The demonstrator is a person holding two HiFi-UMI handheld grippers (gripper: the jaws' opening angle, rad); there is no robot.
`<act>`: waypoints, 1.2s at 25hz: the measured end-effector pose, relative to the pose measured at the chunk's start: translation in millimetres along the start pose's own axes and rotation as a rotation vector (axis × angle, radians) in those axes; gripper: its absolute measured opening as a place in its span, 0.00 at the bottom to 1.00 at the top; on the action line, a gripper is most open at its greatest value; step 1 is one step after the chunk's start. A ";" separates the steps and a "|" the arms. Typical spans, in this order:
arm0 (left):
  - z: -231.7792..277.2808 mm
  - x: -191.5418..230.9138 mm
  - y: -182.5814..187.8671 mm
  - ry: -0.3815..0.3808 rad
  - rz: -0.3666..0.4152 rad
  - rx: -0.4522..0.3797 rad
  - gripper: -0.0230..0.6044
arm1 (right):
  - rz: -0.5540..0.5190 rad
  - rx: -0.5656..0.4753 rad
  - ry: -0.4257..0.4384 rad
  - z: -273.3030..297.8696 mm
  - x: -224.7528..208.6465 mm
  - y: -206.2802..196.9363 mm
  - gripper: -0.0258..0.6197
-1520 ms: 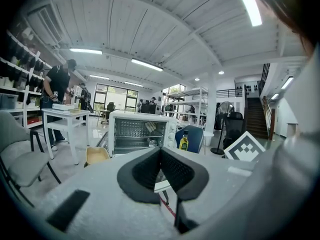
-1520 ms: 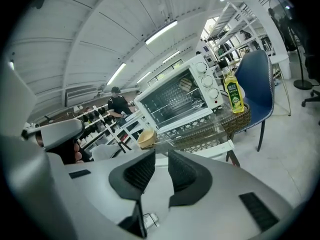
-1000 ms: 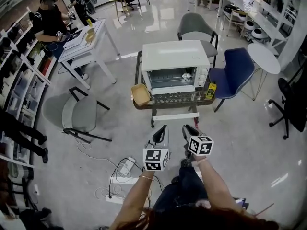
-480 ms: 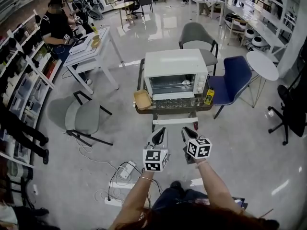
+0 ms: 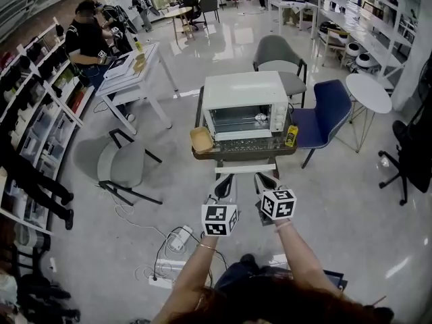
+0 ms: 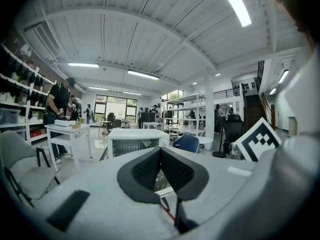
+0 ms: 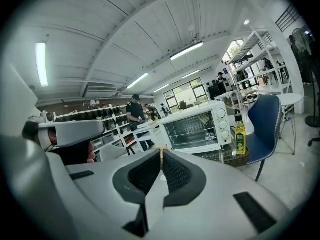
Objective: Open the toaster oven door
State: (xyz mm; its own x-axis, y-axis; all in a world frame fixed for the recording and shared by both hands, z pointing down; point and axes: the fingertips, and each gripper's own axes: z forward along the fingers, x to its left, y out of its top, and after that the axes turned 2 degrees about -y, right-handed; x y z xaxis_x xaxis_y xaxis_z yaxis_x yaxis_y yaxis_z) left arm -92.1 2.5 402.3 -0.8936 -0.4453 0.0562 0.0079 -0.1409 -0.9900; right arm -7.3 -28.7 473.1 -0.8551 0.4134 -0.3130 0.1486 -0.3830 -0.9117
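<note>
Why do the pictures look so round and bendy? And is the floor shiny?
Head view: the wide lens bends the room's edges; the floor glares white behind the oven. Left gripper view: black round border, and the left gripper looks blurry up close. Right gripper view: same border, oven sharp.

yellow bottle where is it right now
In the head view the yellow bottle stands on the low table just right of the toaster oven, beside the blue chair.
</note>
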 end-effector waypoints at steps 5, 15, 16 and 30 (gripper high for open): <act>-2.7 -16.4 10.2 0.005 0.010 -0.014 0.06 | -0.022 -0.025 -0.004 -16.0 -4.9 12.1 0.06; -15.8 -40.2 29.7 0.030 0.015 -0.039 0.06 | -0.074 -0.060 -0.023 -53.8 -9.8 32.4 0.04; -17.2 -43.7 31.2 0.031 0.017 -0.042 0.06 | -0.080 -0.063 -0.023 -58.3 -10.4 34.0 0.04; -35.5 -77.7 42.1 0.043 0.046 -0.051 0.06 | -0.181 -0.114 -0.021 -106.7 -8.2 59.2 0.04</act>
State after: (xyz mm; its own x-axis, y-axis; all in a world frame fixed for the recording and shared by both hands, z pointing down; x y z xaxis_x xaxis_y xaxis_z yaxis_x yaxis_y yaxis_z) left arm -38.3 62.6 351.7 -0.9114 -0.4115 0.0060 0.0275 -0.0755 -0.9968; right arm 61.6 33.4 393.3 -0.8830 0.4489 -0.1368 0.0458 -0.2076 -0.9771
